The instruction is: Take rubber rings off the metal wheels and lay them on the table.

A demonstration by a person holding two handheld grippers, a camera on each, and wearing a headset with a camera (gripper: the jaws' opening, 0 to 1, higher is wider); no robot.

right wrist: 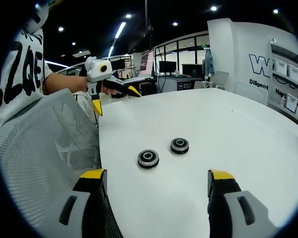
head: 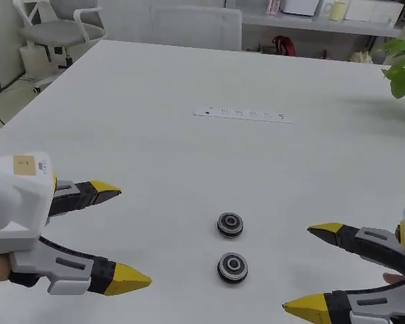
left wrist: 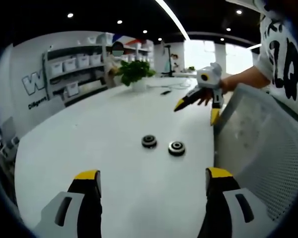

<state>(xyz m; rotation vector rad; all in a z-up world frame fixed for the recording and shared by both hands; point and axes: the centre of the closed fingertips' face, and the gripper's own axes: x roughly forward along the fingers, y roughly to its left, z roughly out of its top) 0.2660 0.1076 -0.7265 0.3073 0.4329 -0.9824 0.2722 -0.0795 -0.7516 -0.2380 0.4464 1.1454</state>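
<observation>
Left gripper [head: 129,235] at eight o'clock and right gripper [head: 302,268] at four hang empty, jaws spread wide. Between them, near six, the near wheel [head: 232,266] and far wheel [head: 230,225] rest on the table [head: 155,101], apparently with their rubber rings [head: 232,278] on. Stripping looks not yet begun: next, pin one wheel and pinch its ring.

The table [head: 155,108] is seen from above, close; the wheels [head: 230,225] are faced low from opposite sides by both gripper views.
</observation>
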